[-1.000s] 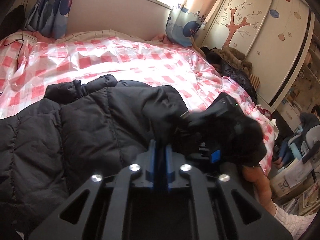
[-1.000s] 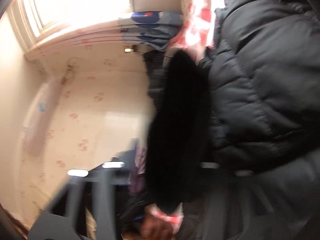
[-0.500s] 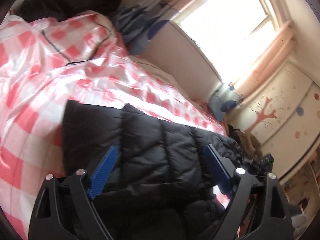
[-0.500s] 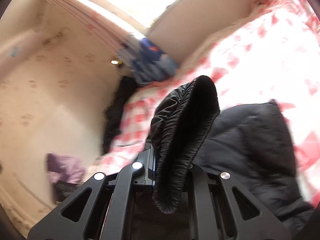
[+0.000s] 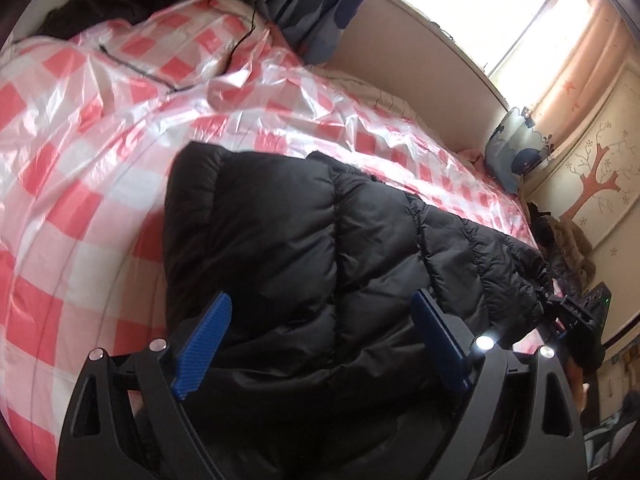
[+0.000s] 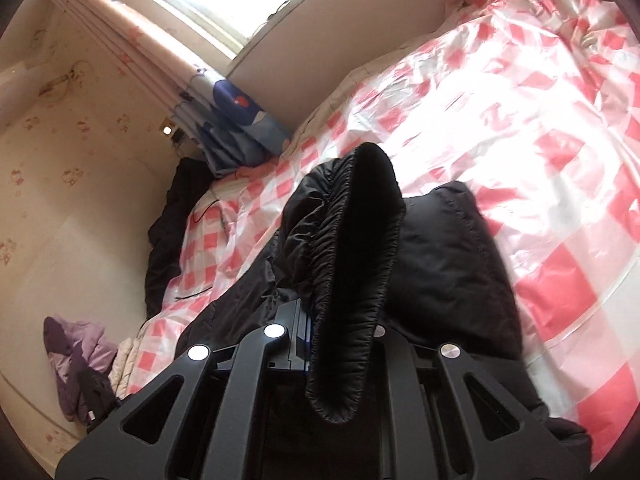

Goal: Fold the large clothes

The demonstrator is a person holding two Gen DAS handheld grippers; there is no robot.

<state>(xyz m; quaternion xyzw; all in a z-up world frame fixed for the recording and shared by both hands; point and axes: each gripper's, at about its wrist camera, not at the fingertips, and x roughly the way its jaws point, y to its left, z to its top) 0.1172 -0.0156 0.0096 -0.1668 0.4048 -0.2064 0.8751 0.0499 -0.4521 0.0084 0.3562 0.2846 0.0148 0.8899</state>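
Observation:
A black quilted puffer jacket (image 5: 320, 264) lies spread on the bed. My left gripper (image 5: 320, 332) hangs open just above its near part, blue fingers (image 5: 204, 340) wide apart, holding nothing. My right gripper (image 6: 320, 320) is shut on the jacket's elastic sleeve cuff (image 6: 356, 264), which stands up between the jaws above the rest of the jacket (image 6: 448, 264). The right gripper's body also shows at the far right of the left wrist view (image 5: 576, 316).
The bed carries a red-and-white checked plastic cover (image 5: 80, 184). Dark clothes (image 6: 168, 232) lie at the head of the bed, a purple garment (image 6: 76, 360) beside it. A blue curtain (image 5: 320, 12), window and wardrobe (image 5: 600, 168) stand beyond.
My left gripper has opened, let go of the jacket and swung over its body. My right gripper has lifted the cuff and turned upright, still clamped on it.

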